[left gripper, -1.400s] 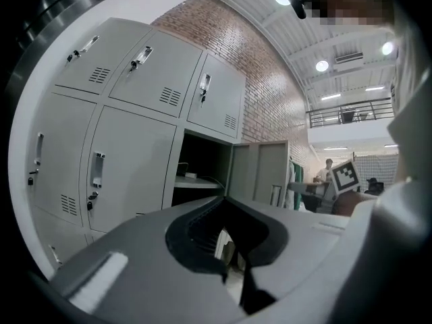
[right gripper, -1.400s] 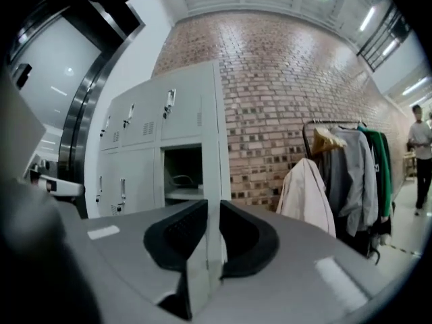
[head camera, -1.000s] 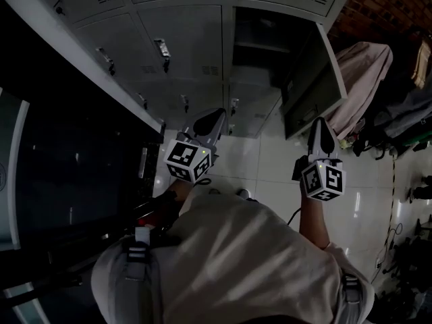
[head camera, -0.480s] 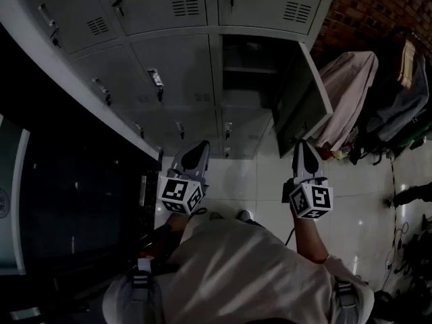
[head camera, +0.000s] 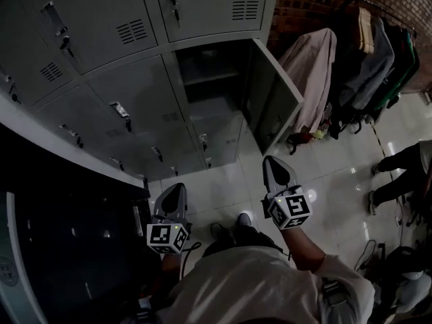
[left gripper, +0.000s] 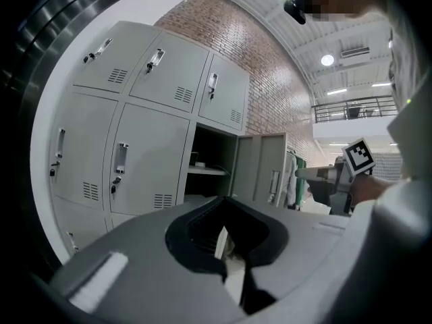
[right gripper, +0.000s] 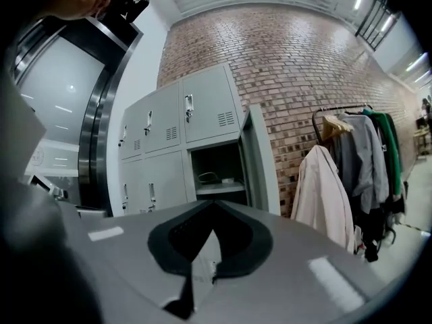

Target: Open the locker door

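**One door open, dead ahead of the right tongs**

One door (head camera: 275, 96) in the grey locker bank (head camera: 101, 106) stands swung out, roughly square to the bank's face. It is hinged at the right of its dark compartment (head camera: 206, 69). Its long axis is upright, and its free edge points back toward the person.

In the head view the door lies at 12 o'clock from the right tongs (head camera: 274, 166), near but not touching. It lies at about 1 o'clock from the left tongs (head camera: 171, 193), which sit lower and farther off. The right tongs are clearly the nearer.

Both tongs are closed and hold nothing. Each gripper view shows its jaws together, with only the lockers beyond them.

Coats (head camera: 364, 52) hang at 2 o'clock from the door, against a brick wall.

Judging from this, the door looks as open as the task needs. Any further swing would carry the free edge toward 3 o'clock, away from the compartment. That push would most likely fall to the right tongs, set against the door's inner face.
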Available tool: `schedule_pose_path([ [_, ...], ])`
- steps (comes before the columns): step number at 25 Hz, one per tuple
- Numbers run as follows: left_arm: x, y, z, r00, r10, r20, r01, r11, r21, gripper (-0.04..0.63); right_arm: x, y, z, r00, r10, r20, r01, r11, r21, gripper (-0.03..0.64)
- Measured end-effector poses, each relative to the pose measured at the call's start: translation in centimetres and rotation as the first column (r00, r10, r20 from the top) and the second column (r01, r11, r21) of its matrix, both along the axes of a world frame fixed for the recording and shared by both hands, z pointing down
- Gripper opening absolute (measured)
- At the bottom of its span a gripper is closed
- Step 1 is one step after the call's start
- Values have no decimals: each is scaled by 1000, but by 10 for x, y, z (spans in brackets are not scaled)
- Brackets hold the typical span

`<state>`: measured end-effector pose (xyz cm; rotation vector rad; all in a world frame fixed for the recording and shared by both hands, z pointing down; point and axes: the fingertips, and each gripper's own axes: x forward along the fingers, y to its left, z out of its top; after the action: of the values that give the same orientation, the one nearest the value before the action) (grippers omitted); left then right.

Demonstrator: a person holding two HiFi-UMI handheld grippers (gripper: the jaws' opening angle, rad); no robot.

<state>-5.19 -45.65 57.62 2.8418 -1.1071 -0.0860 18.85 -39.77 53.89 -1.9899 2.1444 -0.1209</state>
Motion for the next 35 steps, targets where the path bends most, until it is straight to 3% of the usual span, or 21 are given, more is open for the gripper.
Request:
schedule_pose_path([
  [6, -2, 12, 23, 999, 47, -3, -47, 999, -7, 51, -15, 19, 35, 1000, 20, 17, -19, 999, -31, 2],
  [13, -16, 60, -4, 999, 46, 1, -46, 994, 100, 51, -28, 78, 10, 999, 36, 11, -37, 995, 95, 2],
  [21, 5, 165, -23, 999, 47, -13, -45, 991, 126, 51, -26, 203, -17, 998, 31, -56, -22, 988, 153, 2],
  [28, 12, 271, -20, 999, 52, -3, -51, 993, 107, 51, -21, 305, -17, 999, 20, -48, -13, 989, 149, 2],
  [35, 16, 346, -23, 999, 41, 21, -43, 994, 102, 51, -18, 375, -14, 1000, -5, -23, 8, 991, 136, 2],
])
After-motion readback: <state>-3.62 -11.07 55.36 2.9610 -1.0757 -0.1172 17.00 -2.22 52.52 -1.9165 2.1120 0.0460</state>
